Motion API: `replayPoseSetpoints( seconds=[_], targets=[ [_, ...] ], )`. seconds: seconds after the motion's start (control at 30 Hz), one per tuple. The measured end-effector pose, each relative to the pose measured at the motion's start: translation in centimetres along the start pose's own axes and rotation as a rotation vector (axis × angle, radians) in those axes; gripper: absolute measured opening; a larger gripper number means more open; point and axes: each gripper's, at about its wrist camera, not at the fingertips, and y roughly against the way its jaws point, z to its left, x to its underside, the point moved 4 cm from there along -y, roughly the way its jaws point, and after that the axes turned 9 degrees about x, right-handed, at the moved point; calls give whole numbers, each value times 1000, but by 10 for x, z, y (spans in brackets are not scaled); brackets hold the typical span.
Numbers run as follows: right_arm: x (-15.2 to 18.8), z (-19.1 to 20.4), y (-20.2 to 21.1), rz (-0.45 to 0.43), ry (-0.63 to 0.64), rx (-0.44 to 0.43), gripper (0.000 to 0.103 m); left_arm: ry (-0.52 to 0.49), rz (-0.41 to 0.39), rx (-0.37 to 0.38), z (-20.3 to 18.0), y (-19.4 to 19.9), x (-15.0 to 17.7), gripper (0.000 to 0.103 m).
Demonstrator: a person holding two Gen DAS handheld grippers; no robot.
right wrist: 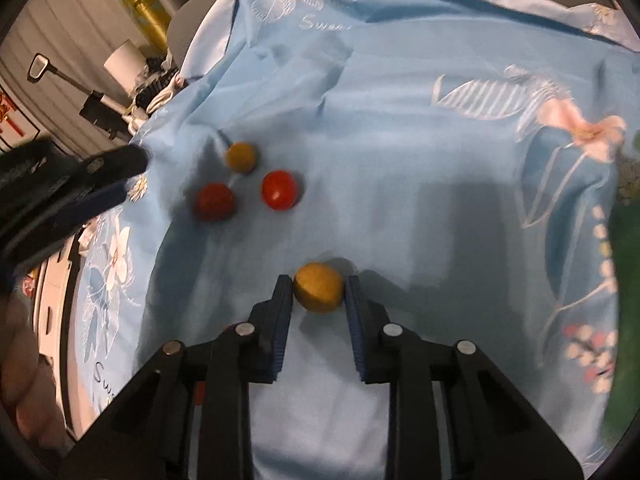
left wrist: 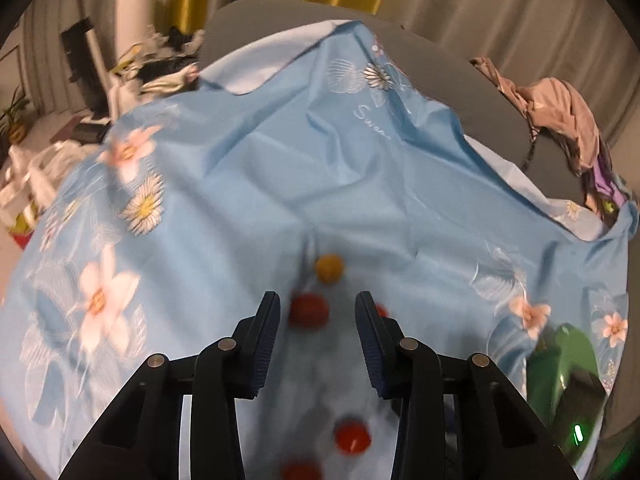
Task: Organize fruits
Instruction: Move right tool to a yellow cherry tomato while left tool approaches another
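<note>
The right claw (right wrist: 319, 292) clamps a yellow fruit (right wrist: 319, 287) down on the blue floral cloth (right wrist: 400, 184), pick-up in hand (lifting comes next, I'd say), while the left claw (left wrist: 318, 312) hangs half-open and empty over a red fruit (left wrist: 309, 310).

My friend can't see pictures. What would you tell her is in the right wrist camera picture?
The right tongs are shut on a small yellow fruit lying on a light blue flowered cloth. Farther away on the cloth sit two red fruits and another yellow one, with the left tongs reaching in from the left edge.
</note>
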Motion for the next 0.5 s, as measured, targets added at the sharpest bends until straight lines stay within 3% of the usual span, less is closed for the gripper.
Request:
replayPoseSetpoints(
  seconds=[0.13,0.27,0.33,0.5],
  targets=[
    [-8,-22,7,-15,-63,4,27,-14,44,-36,-3,-35,-13,37],
    [-13,-35,15,-41,-110,5,27,-30,92,-120,2,-63,-12,31],
    [-12,-34,20,-51,-112,1,27,-69,73,-147,-2,-63,-14,31],
    [-10,-34,25,-61,-126,-1,27,-11,125,-86,1,-75,-12,31]
  ],
)
